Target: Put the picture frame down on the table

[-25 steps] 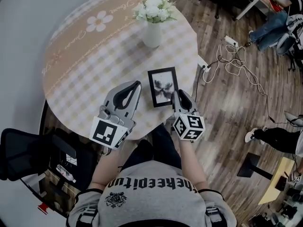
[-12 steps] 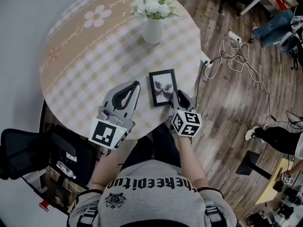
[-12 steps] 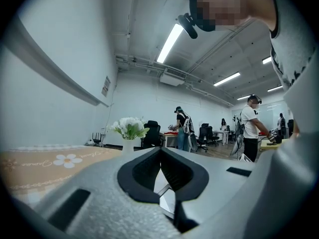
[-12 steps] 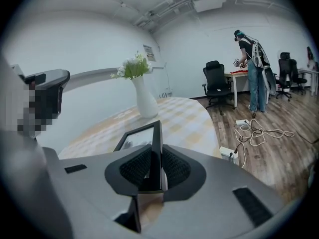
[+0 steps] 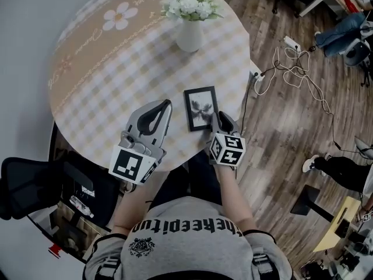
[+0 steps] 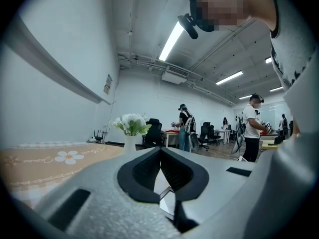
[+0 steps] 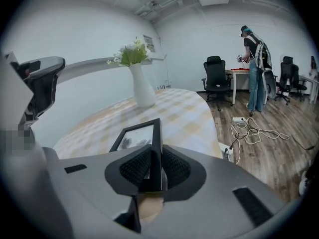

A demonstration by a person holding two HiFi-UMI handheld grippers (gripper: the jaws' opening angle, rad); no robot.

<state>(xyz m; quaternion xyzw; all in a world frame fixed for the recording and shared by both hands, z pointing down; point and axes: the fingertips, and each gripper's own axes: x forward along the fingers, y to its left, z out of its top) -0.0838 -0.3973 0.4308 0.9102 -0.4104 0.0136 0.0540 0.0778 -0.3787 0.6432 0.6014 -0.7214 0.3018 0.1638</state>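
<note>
1. Straight below the vase of white flowers, toward the near edge of the round table, there's the picture frame: black border, face up, long side pointing back at the vase
2. On the frame's corner farthest from the vase, we have the right gripper; its own view shows both ribbed pads pressed onto the frame's thin right edge, clamped tight
3. From above, the frame looks low and nearly flat over the checked cloth, well short of the vase; whether it rests fully on the table, I cannot tell
4. Down and to the left of the vase, just beside the frame's left edge, the left gripper hovers over the cloth; its jaws meet at the tips with nothing between them
5. Left of the vase, a daisy print shows on the cloth's tan band
6. Right of the vase, off the table, white cables sprawl across the wooden floor
</note>
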